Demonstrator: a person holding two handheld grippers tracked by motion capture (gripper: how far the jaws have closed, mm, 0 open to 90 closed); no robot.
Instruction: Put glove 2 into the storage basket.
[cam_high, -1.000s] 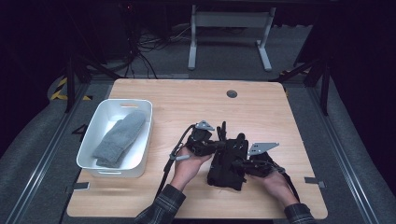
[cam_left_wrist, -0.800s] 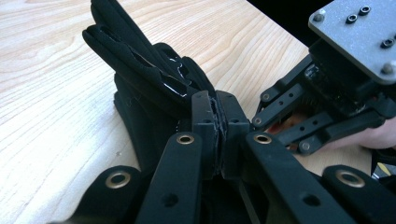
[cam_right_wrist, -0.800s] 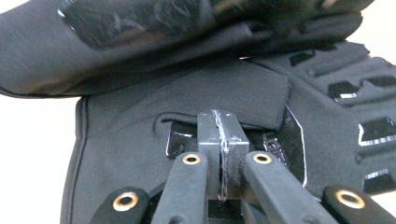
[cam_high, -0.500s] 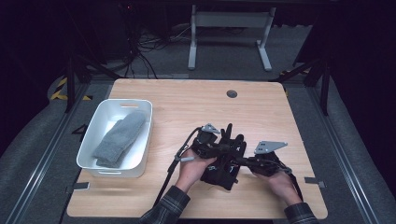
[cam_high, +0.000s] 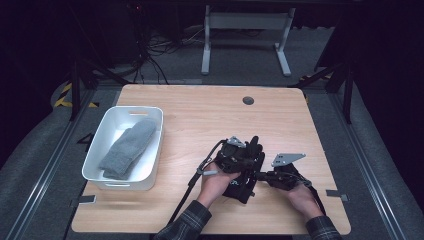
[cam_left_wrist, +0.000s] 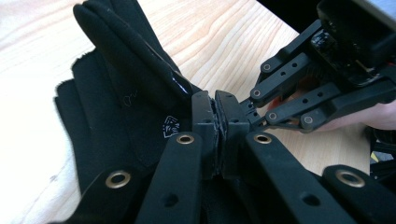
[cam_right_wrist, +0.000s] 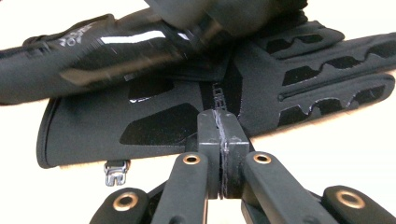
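Both hands low, near front desk (cam_high: 200, 110) edge. Left tool (cam_high: 243, 159) and right tool (cam_high: 262, 176) pinch black glove (cam_high: 245, 187), jaws pressed together. Bare desk beyond; white bin (cam_high: 150, 150) well left.

room dark | floor (cam_high: 45, 150) grey carpet | wooden table (cam_high: 210, 110) | metal stand (cam_high: 245, 30) behind

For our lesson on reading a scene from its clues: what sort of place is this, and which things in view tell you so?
Probably a lab or studio set up for recording handling tasks. A bare wooden table stands alone on grey carpet in a dark room, loose cables trail on the floor behind it, and a person works black gloves with hand-held grippers.
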